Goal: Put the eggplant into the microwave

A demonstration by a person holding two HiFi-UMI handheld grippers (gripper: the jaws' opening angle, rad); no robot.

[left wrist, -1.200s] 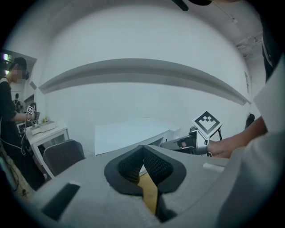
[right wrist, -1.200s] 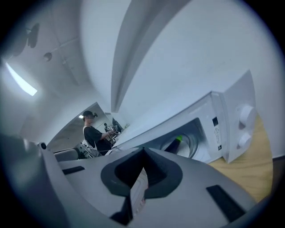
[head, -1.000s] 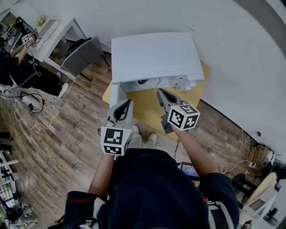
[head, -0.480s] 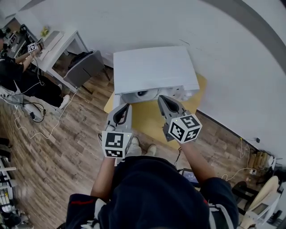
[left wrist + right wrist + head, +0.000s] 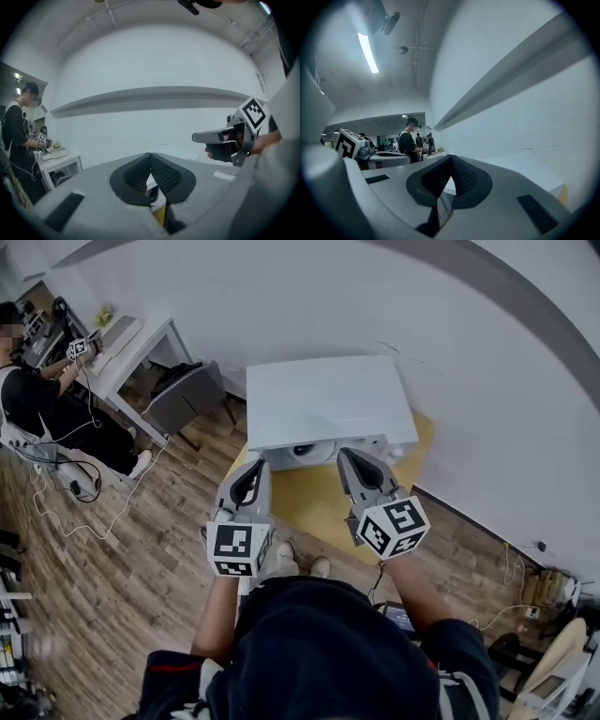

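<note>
A white microwave [image 5: 328, 399] stands on a small yellow table [image 5: 309, 498] against the wall. I see no eggplant in any view. My left gripper [image 5: 251, 468] is held up in front of the microwave's left front corner, its jaws shut with nothing between them [image 5: 150, 154]. My right gripper [image 5: 352, 455] hovers beside it before the microwave's front, also shut and empty [image 5: 451, 157]. Both point about level toward the wall. The right gripper [image 5: 202, 137] shows in the left gripper view at the right. The microwave's white top [image 5: 520, 164] lies below the right jaws.
A person [image 5: 37, 409] sits at a white desk [image 5: 131, 338] at the far left, with a grey chair [image 5: 187, 399] beside it. Cables [image 5: 66, 493] trail over the wooden floor. The white wall [image 5: 487, 381] runs behind and to the right of the table.
Both grippers have risen in front of the microwave. The right one has rolled a little. Both stay shut and empty.
</note>
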